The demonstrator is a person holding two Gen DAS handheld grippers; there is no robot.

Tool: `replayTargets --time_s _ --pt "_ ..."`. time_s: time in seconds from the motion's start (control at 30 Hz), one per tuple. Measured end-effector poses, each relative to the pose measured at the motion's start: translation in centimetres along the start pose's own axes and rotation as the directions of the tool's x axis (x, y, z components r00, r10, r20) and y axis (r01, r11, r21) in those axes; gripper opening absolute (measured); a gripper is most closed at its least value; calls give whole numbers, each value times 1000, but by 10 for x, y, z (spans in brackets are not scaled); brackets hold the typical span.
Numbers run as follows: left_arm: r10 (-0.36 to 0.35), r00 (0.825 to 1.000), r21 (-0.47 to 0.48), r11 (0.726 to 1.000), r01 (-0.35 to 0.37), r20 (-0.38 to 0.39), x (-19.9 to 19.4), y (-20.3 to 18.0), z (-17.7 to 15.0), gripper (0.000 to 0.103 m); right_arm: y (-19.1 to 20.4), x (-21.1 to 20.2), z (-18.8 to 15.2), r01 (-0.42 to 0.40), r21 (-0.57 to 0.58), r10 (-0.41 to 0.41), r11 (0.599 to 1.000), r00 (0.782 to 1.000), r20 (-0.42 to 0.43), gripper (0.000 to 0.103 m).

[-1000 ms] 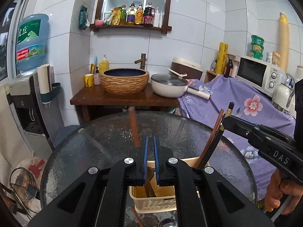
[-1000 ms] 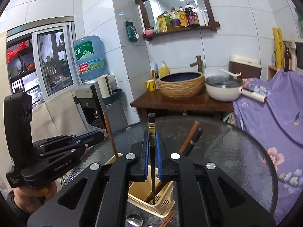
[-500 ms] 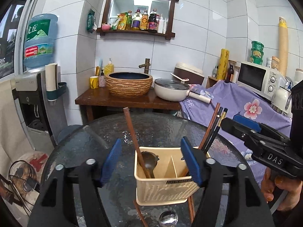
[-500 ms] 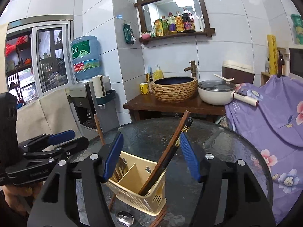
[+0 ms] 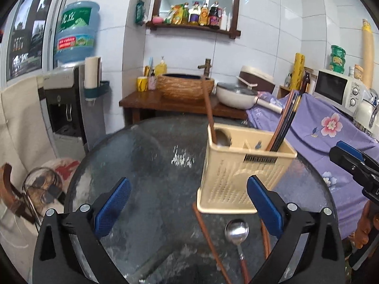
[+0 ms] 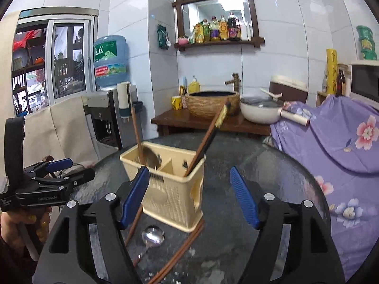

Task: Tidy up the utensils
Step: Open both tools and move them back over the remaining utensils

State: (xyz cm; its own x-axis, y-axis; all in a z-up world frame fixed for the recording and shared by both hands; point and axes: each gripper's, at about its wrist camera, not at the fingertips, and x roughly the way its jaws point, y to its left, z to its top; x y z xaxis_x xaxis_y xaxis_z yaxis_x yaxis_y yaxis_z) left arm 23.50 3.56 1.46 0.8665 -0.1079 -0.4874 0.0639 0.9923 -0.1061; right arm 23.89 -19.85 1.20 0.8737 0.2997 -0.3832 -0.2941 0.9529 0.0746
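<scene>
Two grippers face one round glass table (image 5: 146, 165) from the near edge. On the table stands a cream plastic basket (image 5: 239, 177), perforated on its walls and split by a divider into a left and a right compartment.

Left compartment: one brown-handled spoon (image 5: 209, 111) stands with its bowl down inside and its handle rising nearly upright above the rim.

Right compartment: several chopsticks (image 5: 284, 123), brown and black, lean together toward the right, their tops well above the rim.

On the glass in front of the basket lie three loose items. One brown chopstick (image 5: 210, 241) runs from the basket's base toward the near edge. A second brown chopstick (image 5: 265, 239) lies to its right, partly hidden behind the blue pad. A metal spoon (image 5: 236, 232) lies between them, bowl toward the basket, reddish handle pointing at the camera.

Left gripper (image 5: 187, 206): jaws spread wide, nothing between the pads, held above the glass just short of the basket.

Right gripper (image 6: 189, 196): jaws spread wide, nothing held; the basket's near corner shows between its pads.
</scene>
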Motion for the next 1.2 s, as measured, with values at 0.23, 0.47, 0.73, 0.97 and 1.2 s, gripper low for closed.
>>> replayTargets --time_s 0.23,0.47,0.73,0.97,1.2 --pt "15 992 -31 999 -19 -121 22 8 -43 92 -7 26 -57 36 18 -32 999 981 -191 74" --pt "38 984 -30 999 -43 -172 30 11 -65 89 -9 50 -95 70 10 -64 998 949 -308 74" --pt "48 973 -10 999 -51 -228 37 9 -86 71 0 64 -110 96 -34 -102 995 926 -364 74" --pt "37 963 -11 999 -42 -266 45 9 -94 56 1 72 -117 116 -54 -128 992 912 -391 74" --pt "23 962 10 1000 -21 -270 51 -5 -93 56 20 87 -118 99 -106 -135 989 897 -421 74"
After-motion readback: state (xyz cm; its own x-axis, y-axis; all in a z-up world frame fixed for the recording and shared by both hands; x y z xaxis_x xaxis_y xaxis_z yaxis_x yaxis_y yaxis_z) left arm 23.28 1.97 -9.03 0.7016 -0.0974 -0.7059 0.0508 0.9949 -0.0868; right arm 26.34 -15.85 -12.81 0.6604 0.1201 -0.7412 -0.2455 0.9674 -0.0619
